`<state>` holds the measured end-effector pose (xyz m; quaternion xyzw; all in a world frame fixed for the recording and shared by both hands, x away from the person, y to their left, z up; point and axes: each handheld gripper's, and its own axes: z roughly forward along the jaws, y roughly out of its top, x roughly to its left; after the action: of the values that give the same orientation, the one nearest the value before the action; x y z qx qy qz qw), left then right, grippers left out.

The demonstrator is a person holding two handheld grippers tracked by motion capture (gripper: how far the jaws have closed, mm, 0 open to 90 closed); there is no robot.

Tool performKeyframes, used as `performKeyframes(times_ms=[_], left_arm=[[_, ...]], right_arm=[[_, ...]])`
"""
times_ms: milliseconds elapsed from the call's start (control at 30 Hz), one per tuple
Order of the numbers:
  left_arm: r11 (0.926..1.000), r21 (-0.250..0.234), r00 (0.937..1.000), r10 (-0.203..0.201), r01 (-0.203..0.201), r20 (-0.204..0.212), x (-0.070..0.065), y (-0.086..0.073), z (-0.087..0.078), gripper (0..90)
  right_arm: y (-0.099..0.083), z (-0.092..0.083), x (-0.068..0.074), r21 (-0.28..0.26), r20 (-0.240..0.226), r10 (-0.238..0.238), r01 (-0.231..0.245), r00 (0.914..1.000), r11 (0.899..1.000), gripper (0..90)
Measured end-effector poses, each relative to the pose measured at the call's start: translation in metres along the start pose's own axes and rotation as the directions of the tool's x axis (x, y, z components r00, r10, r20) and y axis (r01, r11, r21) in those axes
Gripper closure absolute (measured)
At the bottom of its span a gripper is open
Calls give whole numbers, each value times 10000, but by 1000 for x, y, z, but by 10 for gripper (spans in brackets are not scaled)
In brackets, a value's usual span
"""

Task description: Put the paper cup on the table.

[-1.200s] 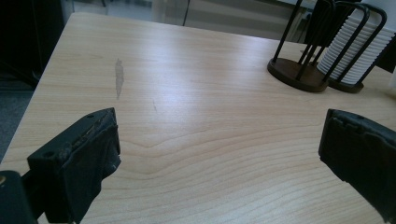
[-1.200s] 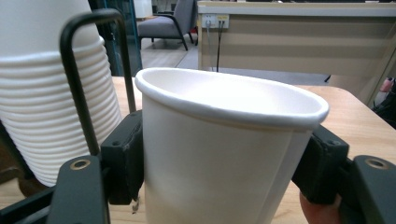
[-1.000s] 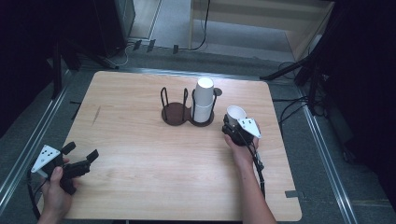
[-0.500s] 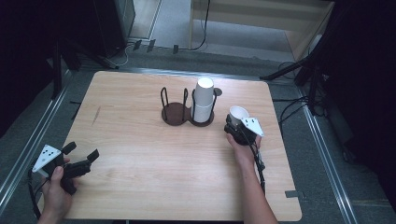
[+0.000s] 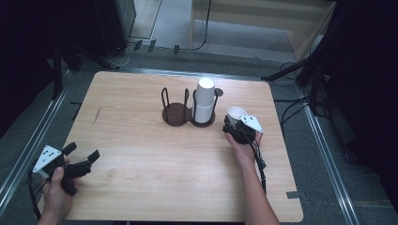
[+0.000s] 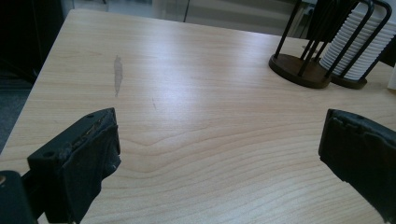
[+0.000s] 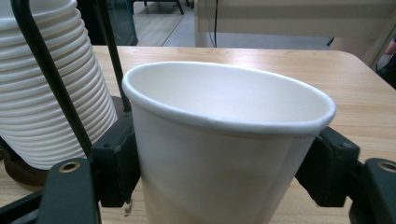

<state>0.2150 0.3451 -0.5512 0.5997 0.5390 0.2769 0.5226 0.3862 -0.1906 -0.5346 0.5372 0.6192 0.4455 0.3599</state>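
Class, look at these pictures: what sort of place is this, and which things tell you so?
Probably a lab or workshop set up for recording. A bare wooden table sits in a metal frame, loose cables trail on the grey floor, and a person holds a camera-bearing gripper in each hand.

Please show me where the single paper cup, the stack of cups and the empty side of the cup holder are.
single paper cup (image 7: 219, 158): right gripper view, front wall below the rim.
stack of cups (image 5: 204, 101): high view, side of the stack.
empty side of the cup holder (image 5: 176, 114): high view, round dark base.
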Motion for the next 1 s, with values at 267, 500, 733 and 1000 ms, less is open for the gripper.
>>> performKeyframes(times_ms=[267,500,733,1000], left_arm=[[10000,-3,10000,25,-25,2,0,0,0,0],[10000,3,10000,17,-17,6,0,0,0,0],[10000,26,10000,50,-50,11,-1,0,1,0],[10000,30,10000,60,-60,23,-1,0,1,0]], right_arm=[[-1,-2,-2,1142,-151,-75,91,9999,9934,131],[3,-10,-5,1142,-664,215,-138,9976,9934,0],[7,-24,-6,905,-1096,188,-89,9938,9959,0],[7,-43,-14,756,-1230,304,-212,9919,9969,0]])
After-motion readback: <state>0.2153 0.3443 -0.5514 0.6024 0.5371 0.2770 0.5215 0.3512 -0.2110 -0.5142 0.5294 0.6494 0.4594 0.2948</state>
